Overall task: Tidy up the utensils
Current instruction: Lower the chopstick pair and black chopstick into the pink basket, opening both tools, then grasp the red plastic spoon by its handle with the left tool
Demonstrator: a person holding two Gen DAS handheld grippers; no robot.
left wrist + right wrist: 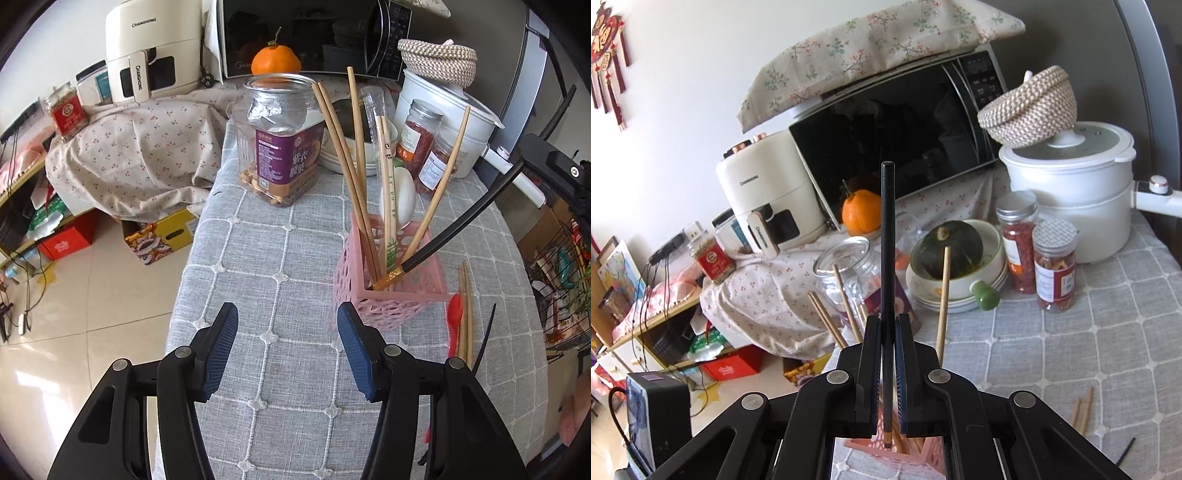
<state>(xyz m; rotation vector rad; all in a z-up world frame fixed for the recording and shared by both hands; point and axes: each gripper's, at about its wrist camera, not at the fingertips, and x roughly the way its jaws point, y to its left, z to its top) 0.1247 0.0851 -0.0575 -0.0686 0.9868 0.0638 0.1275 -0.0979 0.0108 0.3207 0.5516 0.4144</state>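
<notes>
A pink lattice utensil holder (388, 291) stands on the grey checked tablecloth (277, 295). It holds several wooden chopsticks (347, 166) and a white spoon (400, 195). My right gripper (887, 332) is shut on a black chopstick (887, 236). In the left wrist view that black chopstick (461, 221) slants down with its gold tip inside the holder. My left gripper (288, 325) is open and empty, just left of the holder. A red spoon (453, 317), a pair of wooden chopsticks (464, 314) and another black chopstick (485, 339) lie on the cloth right of the holder.
A clear snack jar with a purple label (284, 140) stands behind the holder. Bowls with a green squash (947, 247), two spice jars (1038, 251), a white pot (1075, 203) and a microwave (897, 133) crowd the back. The table's left edge drops to the floor.
</notes>
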